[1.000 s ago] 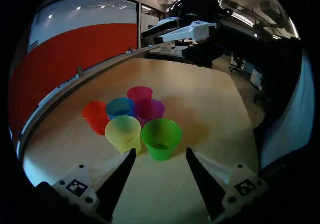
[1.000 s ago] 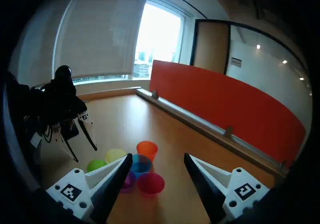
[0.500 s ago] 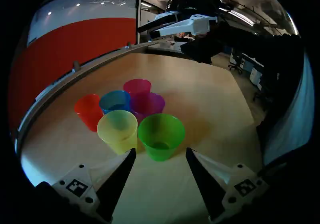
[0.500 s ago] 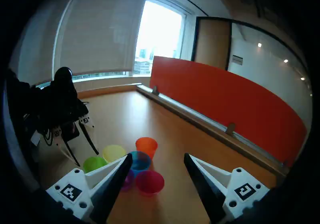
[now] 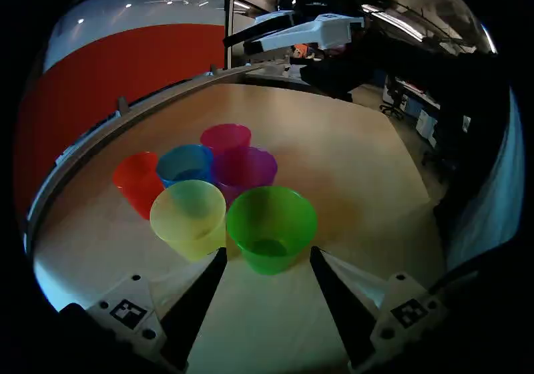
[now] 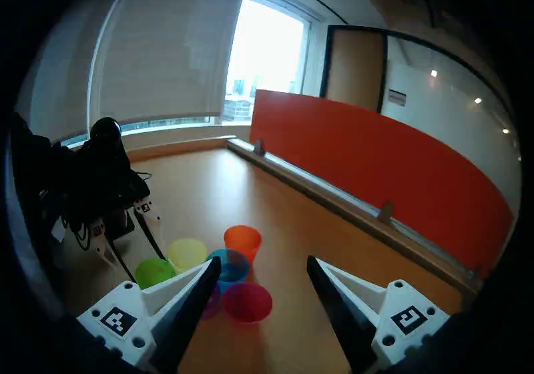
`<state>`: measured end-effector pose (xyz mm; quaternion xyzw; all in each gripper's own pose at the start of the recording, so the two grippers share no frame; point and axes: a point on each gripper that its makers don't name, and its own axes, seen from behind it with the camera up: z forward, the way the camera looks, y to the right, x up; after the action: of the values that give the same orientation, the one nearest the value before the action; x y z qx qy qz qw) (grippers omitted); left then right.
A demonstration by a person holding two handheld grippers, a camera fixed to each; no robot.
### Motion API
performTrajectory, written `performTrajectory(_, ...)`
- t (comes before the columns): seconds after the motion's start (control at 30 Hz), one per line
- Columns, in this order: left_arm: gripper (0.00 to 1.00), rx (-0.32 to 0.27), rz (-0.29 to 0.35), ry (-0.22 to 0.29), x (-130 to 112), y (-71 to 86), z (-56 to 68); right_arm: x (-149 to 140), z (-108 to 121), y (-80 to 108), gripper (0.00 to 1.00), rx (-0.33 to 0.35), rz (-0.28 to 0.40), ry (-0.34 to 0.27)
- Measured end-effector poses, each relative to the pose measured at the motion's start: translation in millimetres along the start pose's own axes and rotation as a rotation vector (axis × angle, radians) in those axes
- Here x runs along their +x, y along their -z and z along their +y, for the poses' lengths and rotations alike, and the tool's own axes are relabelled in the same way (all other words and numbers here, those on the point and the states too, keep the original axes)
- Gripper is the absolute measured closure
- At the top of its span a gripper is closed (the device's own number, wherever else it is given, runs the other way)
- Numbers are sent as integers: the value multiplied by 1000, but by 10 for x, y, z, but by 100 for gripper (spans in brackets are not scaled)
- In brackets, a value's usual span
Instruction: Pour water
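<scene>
Left gripper view: left tongs (image 5: 267, 251) spread open, empty; green cup (image 5: 270, 222) just ahead between tips, untouched. Yellow cup (image 5: 189, 217) touching beside it, on desk (image 5: 354, 160). Green cup maybe holds little liquid; dim. Right gripper view: right tongs (image 6: 263, 262) open, empty; pink cup (image 6: 247, 302) below.

Seen on my remote feeds: a red partition (image 6: 400, 167) lines one long edge of the wooden tabletop (image 6: 220, 194). Beyond its far end, a bright window (image 6: 267, 67) sits beside a drawn blind (image 6: 160, 60). An office chair (image 5: 392, 103) stands past another corner.
</scene>
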<state>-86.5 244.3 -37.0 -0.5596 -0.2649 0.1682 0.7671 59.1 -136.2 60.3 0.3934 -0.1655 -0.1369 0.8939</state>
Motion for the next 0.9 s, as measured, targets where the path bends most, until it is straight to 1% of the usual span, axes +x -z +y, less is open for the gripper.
performTrajectory(0.47,8,-15,7,-6,-8,-131,3,-72,21,-74,0,7,-11,-2)
performTrajectory(0.67,8,-23,9,-18,1,-181,17,-89,20,-101,0,10,-16,-2)
performTrajectory(0.9,7,-24,7,-28,5,-243,-1,-113,28,-123,0,11,-21,-1)
